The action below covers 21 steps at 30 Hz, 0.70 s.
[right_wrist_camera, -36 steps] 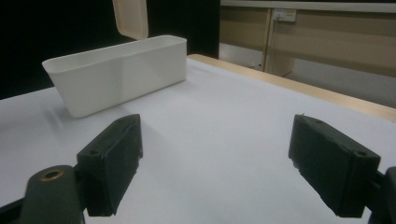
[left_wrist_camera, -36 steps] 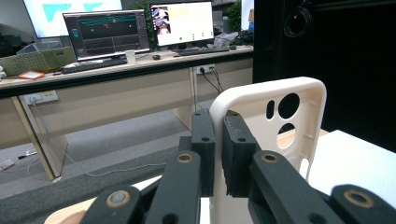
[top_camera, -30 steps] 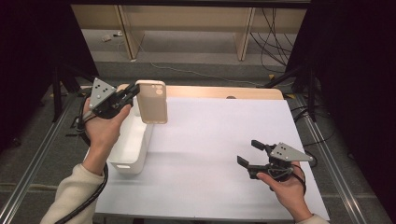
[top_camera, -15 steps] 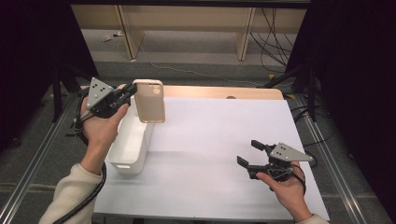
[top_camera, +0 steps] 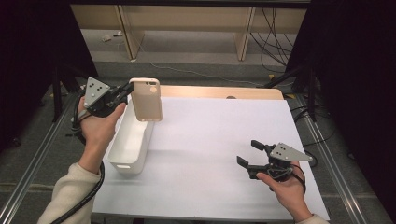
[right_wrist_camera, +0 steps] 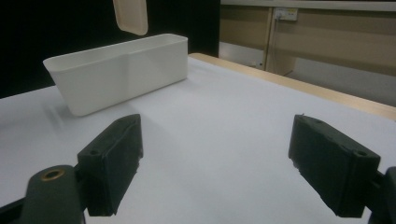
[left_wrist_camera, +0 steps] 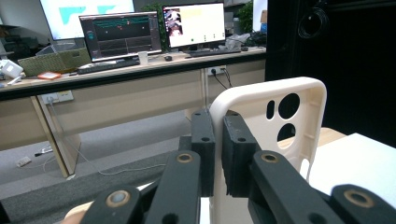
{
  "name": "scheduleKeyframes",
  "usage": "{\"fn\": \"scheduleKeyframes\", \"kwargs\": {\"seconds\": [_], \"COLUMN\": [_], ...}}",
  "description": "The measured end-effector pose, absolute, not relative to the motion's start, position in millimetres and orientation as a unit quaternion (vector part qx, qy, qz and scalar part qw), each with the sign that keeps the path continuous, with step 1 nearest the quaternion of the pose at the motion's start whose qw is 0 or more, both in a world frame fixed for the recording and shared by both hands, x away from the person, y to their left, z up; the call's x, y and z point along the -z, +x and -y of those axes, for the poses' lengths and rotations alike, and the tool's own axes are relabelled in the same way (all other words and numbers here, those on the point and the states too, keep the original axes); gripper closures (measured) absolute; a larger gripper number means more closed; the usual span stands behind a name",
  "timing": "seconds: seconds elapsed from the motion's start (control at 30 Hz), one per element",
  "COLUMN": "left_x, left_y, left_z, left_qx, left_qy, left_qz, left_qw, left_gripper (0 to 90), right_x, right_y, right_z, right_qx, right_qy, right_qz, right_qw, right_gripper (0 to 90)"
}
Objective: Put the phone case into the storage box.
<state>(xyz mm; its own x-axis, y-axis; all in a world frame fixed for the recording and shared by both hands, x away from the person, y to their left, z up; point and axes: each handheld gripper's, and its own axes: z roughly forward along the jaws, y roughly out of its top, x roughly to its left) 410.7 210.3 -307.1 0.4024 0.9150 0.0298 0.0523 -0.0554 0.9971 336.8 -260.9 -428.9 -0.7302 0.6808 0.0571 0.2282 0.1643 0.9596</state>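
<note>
Left tongs point(top_camera: 125, 91) pinch one edge of a beige phone case point(top_camera: 146, 99), holding it upright in the air above the far end of the white bin point(top_camera: 127, 149) at the left of the surface point(top_camera: 219, 140). Right tongs point(top_camera: 249, 154) rest wide and empty at the near right. Lifting looks done; lowering the case into the bin seems left. Beyond the white surface stand wooden desks with monitors point(left_wrist_camera: 120, 33).
</note>
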Motion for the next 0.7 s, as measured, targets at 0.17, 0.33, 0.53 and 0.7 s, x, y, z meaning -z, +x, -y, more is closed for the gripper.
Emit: {"fn": "scheduleKeyframes", "kwargs": {"seconds": [0.17, 0.33, 0.53, 0.7], "left_x": [306.8, 307.0, 308.2, 308.7], "left_y": [411.3, 411.7, 412.3, 413.6], "left_z": [-212.0, -214.0, -216.7, -217.8], "left_qx": [-0.383, -0.384, -0.386, -0.386], "left_qy": [0.618, 0.617, 0.617, 0.616], "left_qz": [-0.392, -0.393, -0.394, -0.396], "left_qw": [0.564, 0.564, 0.562, 0.562], "left_gripper": [84.2, 84.2, 84.2, 84.2], "right_x": [428.7, 428.9, 429.4, 429.4], "right_y": [336.4, 336.7, 337.0, 336.9], "right_z": [261.0, 260.9, 260.5, 260.5], "right_qx": [-0.568, -0.568, -0.568, -0.568], "right_qy": [0.311, 0.309, 0.309, 0.309], "right_qz": [-0.736, -0.736, -0.736, -0.736], "right_qw": [0.196, 0.199, 0.201, 0.201], "right_gripper": [18.8, 18.8, 18.8, 18.8]}}
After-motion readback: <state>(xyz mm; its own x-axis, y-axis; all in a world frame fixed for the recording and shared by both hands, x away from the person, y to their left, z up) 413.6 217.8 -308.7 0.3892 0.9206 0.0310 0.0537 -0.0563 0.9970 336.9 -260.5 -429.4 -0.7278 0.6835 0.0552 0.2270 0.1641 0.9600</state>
